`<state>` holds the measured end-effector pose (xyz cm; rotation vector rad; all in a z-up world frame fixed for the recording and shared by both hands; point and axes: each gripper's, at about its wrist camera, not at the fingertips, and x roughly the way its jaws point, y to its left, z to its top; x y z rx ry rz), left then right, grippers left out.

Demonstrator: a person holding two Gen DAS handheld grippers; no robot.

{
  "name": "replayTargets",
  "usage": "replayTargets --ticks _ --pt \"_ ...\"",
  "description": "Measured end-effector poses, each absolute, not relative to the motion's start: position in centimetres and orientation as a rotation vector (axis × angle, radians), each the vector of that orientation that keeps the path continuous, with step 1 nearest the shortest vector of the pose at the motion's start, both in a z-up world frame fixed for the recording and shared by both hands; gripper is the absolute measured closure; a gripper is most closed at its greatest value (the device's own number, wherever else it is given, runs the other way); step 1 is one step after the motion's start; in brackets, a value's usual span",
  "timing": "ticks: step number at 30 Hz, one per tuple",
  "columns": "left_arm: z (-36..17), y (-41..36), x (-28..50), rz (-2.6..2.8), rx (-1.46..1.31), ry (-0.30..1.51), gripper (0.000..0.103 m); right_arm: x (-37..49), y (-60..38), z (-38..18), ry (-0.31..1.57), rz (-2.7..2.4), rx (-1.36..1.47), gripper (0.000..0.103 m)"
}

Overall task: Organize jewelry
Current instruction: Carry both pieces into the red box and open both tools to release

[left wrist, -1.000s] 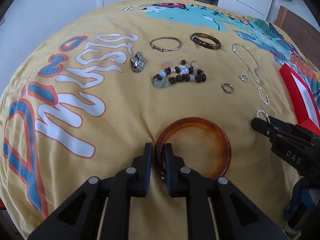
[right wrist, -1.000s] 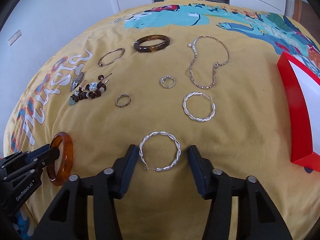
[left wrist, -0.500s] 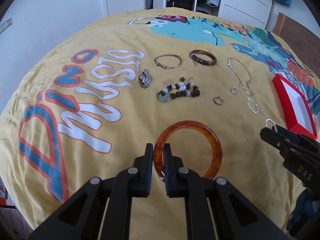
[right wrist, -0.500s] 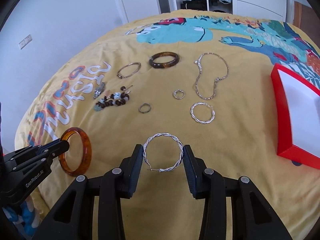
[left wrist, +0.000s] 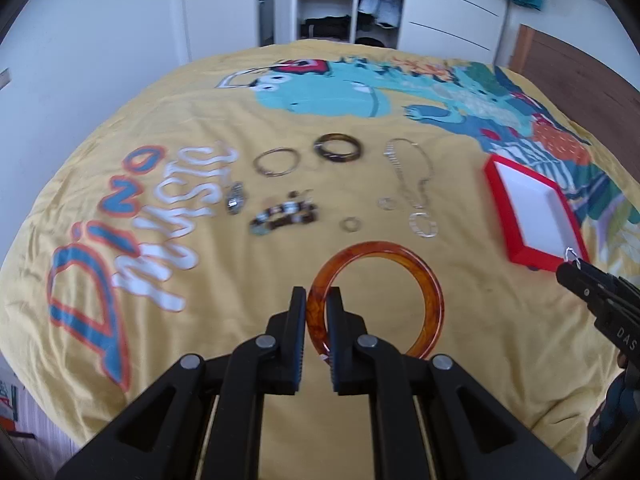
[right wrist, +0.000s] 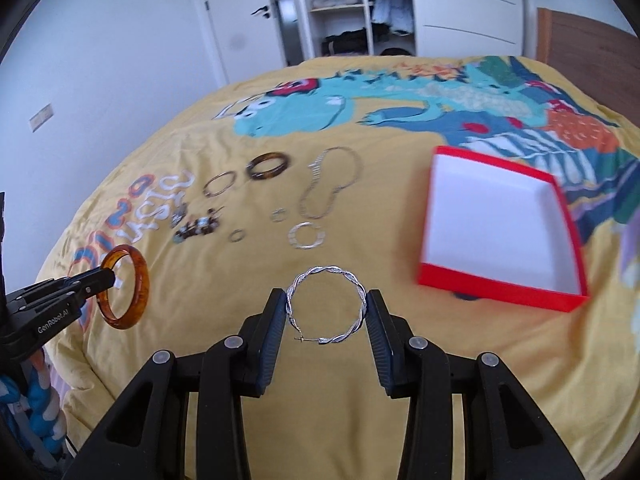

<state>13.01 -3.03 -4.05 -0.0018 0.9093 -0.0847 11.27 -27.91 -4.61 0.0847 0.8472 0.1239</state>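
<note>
The amber bangle (left wrist: pixel 376 300) hangs above the bed (left wrist: pixel 160 360), clamped in the left gripper (left wrist: pixel 317 312). The right gripper (right wrist: pixel 326 312) pinches a twisted silver hoop (right wrist: pixel 326 306) near the open red box (right wrist: pixel 500 280).

"GenRobot.AI" on left gripper (right wrist: pixel 106 280); bedspread (left wrist: pixel 200 280) perhaps "Dino"

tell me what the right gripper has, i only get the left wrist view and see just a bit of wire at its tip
Observer: A twisted silver hoop, pinched across its width in the right gripper.
Operator: box empty?
Observer: Yes. The right wrist view shows the whole white floor of the box, with nothing in it.
Operator: is my bangle off the bed
Observer: It seems so: the bangle stands on edge in the left gripper, apart from the cover.
</note>
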Motion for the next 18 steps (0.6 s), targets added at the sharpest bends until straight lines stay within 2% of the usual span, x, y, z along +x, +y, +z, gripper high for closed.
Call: replayTargets --ticks 10,18 --pt "-3.0 -16.2 18.2 -0.259 0.071 0.911 0.094 13.8 -39.4 -3.9 0.844 -0.013 0.077 0.063" --pt "-5.7 -26.5 22.5 -0.357 0.163 0.937 0.094 17.5 -44.8 -7.3 0.903 -0.023 0.092 0.063"
